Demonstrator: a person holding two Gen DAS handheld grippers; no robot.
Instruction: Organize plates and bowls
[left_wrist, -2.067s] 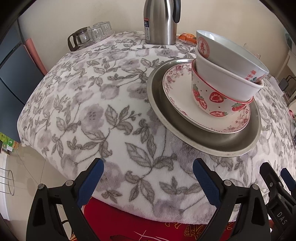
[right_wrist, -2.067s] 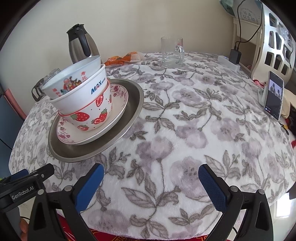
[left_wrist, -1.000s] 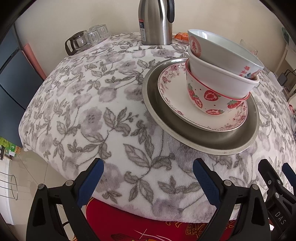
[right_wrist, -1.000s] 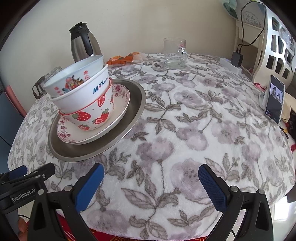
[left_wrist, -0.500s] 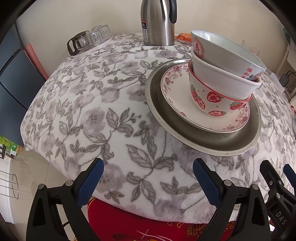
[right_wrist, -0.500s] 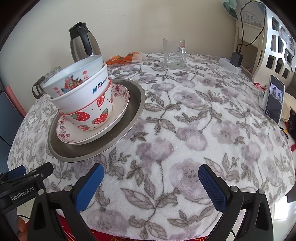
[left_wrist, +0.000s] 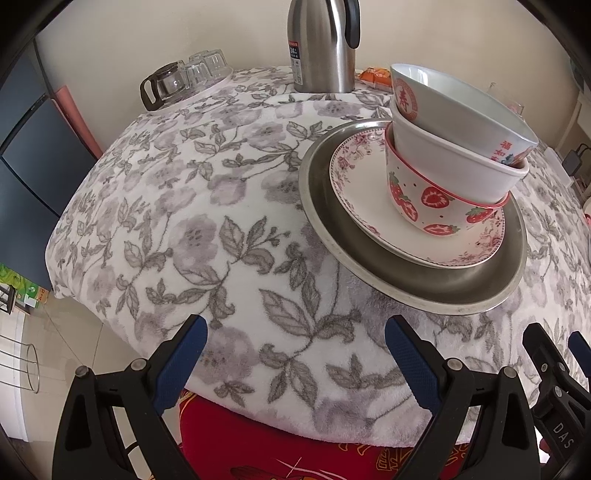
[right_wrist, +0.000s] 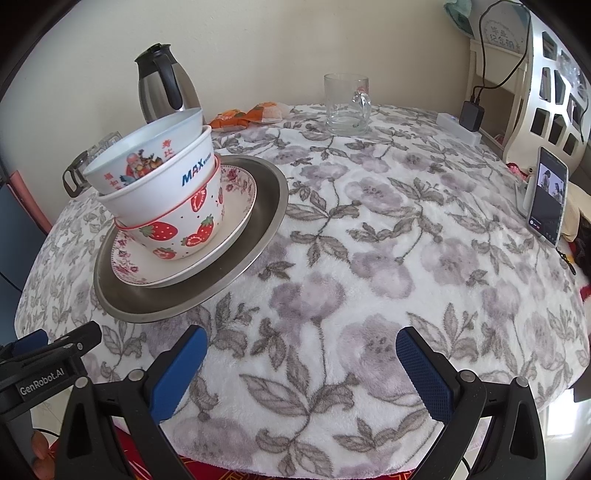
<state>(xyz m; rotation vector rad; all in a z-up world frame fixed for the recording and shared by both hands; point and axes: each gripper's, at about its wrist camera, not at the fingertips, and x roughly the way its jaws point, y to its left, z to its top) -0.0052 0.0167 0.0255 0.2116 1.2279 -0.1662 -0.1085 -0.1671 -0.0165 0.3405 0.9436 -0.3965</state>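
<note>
Left gripper (left_wrist: 293, 356) hangs at the near edge of the table, jaws spread wide with nothing between them, and the right gripper (right_wrist: 301, 363) sits just beside it, equally agape and empty.

Now the stack, and everything gets placed off the metal tray (left_wrist: 436, 291). On that tray sits a flowered plate (left_wrist: 365, 206), on the plate a strawberry bowl (left_wrist: 432, 206), in that a white bowl (left_wrist: 450, 166), and in that, tipped over to one side, a bowl with red characters (left_wrist: 454, 107). So plates and bowls are already nested in one pile. That fits a finished tidy-up, and equally a pile waiting to be sorted out; this moment alone won't settle it.

The relation that matters: the tray lies ahead and to the right of the left gripper, ahead and to the left of the right gripper (right_wrist: 155, 299). It sits between the two, roughly as near to one as the other.

Beyond the tray stands a steel jug (left_wrist: 321, 44); right of the tray, further back, a glass mug (right_wrist: 345, 105).
</note>
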